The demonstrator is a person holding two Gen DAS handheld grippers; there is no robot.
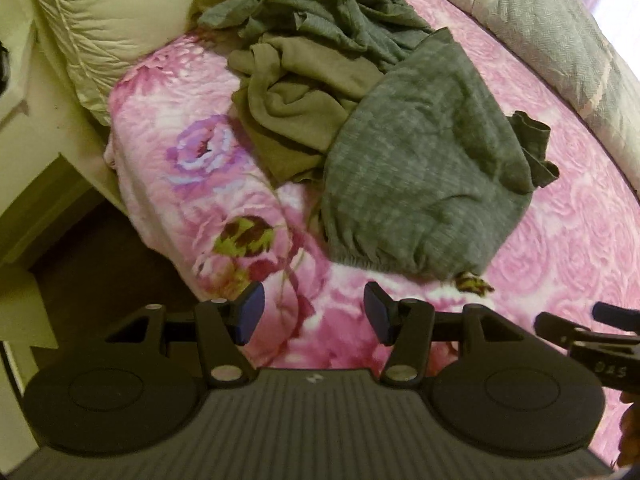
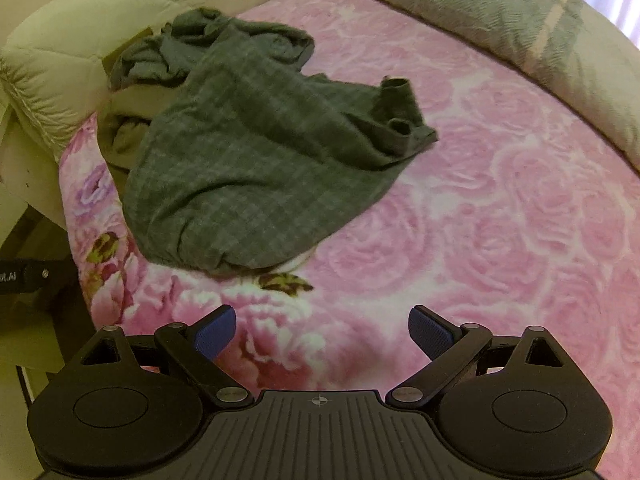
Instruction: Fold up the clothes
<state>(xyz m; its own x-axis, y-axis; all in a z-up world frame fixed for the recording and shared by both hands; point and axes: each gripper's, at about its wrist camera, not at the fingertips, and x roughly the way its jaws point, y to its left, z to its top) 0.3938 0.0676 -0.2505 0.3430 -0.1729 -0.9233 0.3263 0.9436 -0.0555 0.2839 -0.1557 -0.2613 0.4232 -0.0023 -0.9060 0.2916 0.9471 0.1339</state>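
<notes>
- The grey checked garment [image 1: 424,168] lies crumpled near the bed's [image 2: 520,220] left edge, overlapping an olive garment [image 1: 296,92] and another grey one [image 1: 332,20]: a loose heap, none folded.
- Both grippers hover over the near edge, facing the heap, seemingly poised to reach.
- Left gripper [image 1: 314,312] and right gripper [image 2: 322,334] are spread wide, holding nothing.

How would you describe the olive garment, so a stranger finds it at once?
On the pink floral blanket, a heap of clothes lies near the cream pillow. The olive garment sits crumpled in that heap. Unlike the grey checked garment partly covering it, it is plain, without pattern.
</notes>
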